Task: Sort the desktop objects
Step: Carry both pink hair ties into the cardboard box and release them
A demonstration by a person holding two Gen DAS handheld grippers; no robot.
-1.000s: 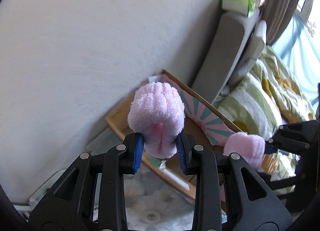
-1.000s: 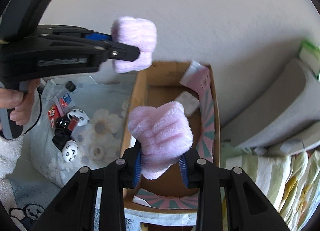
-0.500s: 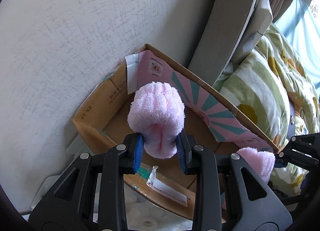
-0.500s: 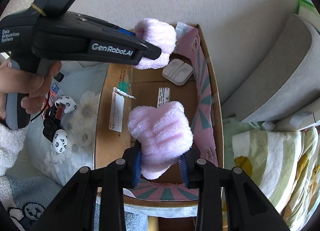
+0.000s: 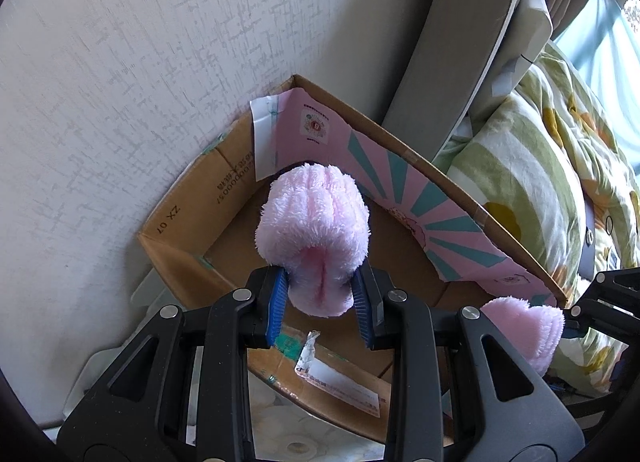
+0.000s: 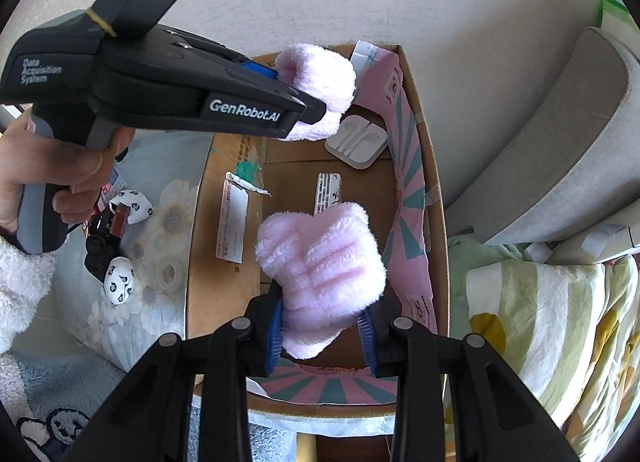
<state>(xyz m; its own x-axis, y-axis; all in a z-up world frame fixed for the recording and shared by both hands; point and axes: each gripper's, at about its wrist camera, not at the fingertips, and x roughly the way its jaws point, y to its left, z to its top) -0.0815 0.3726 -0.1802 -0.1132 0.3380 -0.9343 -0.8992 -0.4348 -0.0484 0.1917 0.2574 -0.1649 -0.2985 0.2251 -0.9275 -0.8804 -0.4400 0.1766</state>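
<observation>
Each gripper holds a fluffy pink plush piece over an open cardboard box (image 6: 434,230). My left gripper (image 5: 320,308) is shut on one pink plush piece (image 5: 314,230), above the box's far end (image 5: 176,250). From the right wrist view that left gripper (image 6: 308,102) and its plush piece (image 6: 320,82) hang near the box's back wall. My right gripper (image 6: 322,332) is shut on the other pink plush piece (image 6: 320,266), over the box's near half; that piece (image 5: 528,326) also shows at the lower right of the left wrist view.
A white earphone tray (image 6: 356,140) lies on the box floor. Pink-and-teal paper (image 5: 420,218) lines the box's right wall. Left of the box, on a floral cloth (image 6: 160,222), lie panda-print items (image 6: 118,284) and a tape roll (image 6: 168,272). A person's hand (image 6: 48,166) grips the left handle. Bedding (image 6: 560,322) and grey cushions (image 6: 560,158) lie to the right.
Both grippers have come down toward the box with their plush pieces still held; the box now fills more of both views. Little has moved in the last half second.
</observation>
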